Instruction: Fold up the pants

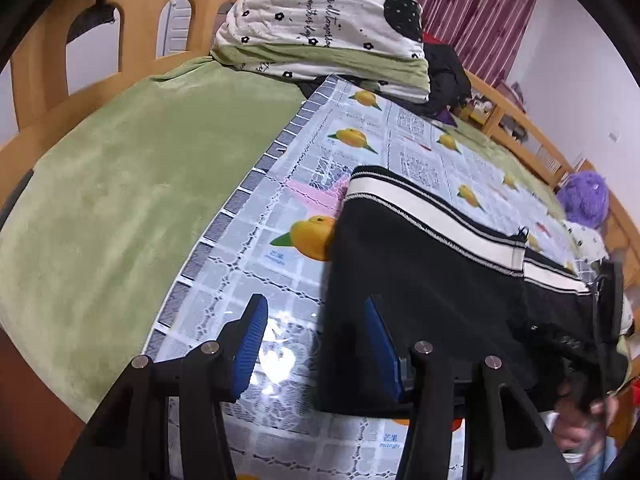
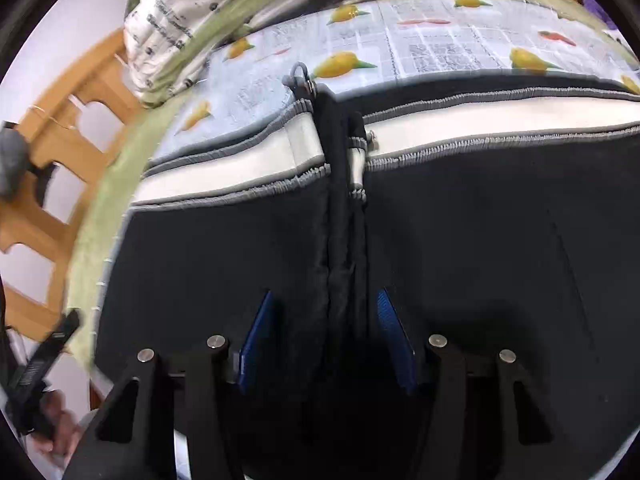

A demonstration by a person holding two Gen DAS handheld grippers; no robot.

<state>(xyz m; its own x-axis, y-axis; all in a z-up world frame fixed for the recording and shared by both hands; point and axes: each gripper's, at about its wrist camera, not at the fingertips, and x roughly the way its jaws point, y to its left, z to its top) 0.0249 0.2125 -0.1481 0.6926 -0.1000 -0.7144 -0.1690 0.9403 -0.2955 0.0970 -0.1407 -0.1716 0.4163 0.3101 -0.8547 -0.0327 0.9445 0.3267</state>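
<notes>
Black pants [image 1: 420, 280] with a white striped waistband [image 1: 432, 210] lie flat on a fruit-print plastic sheet [image 1: 280, 208]. My left gripper [image 1: 316, 320] is open over the pants' left edge, one blue pad on the sheet, the other on the fabric. In the right wrist view the pants [image 2: 500, 240] fill the frame, waistband [image 2: 480, 120] across the top, fly and drawstring [image 2: 356, 160] in the middle. My right gripper [image 2: 326, 316] is open, straddling the centre seam just above the fabric.
A folded flower-print quilt [image 1: 320, 28] sits at the head of the bed, also in the right wrist view [image 2: 192, 20]. Green bedspread [image 1: 120, 200] lies left of the sheet. A wooden bed rail [image 1: 48, 80] runs behind. A purple fluffy thing [image 1: 584, 196] lies far right.
</notes>
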